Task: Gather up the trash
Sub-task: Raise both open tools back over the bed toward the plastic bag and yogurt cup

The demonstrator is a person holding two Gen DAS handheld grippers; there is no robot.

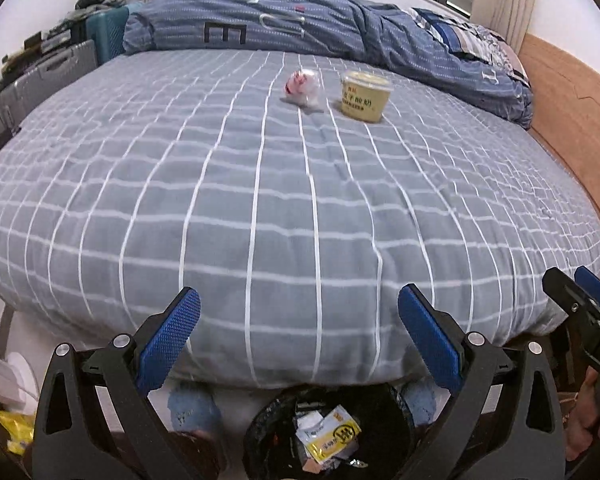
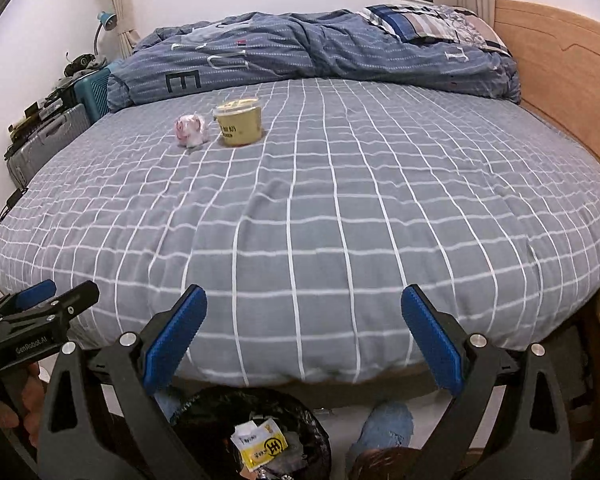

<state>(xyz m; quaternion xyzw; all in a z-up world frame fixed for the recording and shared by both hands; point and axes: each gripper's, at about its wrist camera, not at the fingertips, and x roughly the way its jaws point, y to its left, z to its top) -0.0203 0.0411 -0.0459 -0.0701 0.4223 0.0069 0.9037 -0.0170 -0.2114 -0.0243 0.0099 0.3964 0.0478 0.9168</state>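
A yellow lidded cup (image 1: 365,96) (image 2: 239,121) stands upright on the grey checked bed (image 1: 260,208) (image 2: 340,220), far from me. A crumpled pink and clear wrapper (image 1: 303,87) (image 2: 191,129) lies just left of it. A bin with a black liner (image 1: 328,432) (image 2: 252,436) stands on the floor below the bed's near edge, with wrappers inside. My left gripper (image 1: 299,312) is open and empty above the bin. My right gripper (image 2: 303,308) is open and empty at the bed's near edge, and shows at the right edge of the left wrist view (image 1: 580,300).
A rumpled blue duvet (image 1: 300,24) (image 2: 320,52) and a pillow (image 2: 420,20) lie at the bed's far side. A wooden headboard (image 1: 572,92) (image 2: 560,60) runs along the right. Suitcases (image 1: 48,76) (image 2: 48,140) stand at the left. The person's knees in jeans (image 1: 192,408) (image 2: 384,424) flank the bin.
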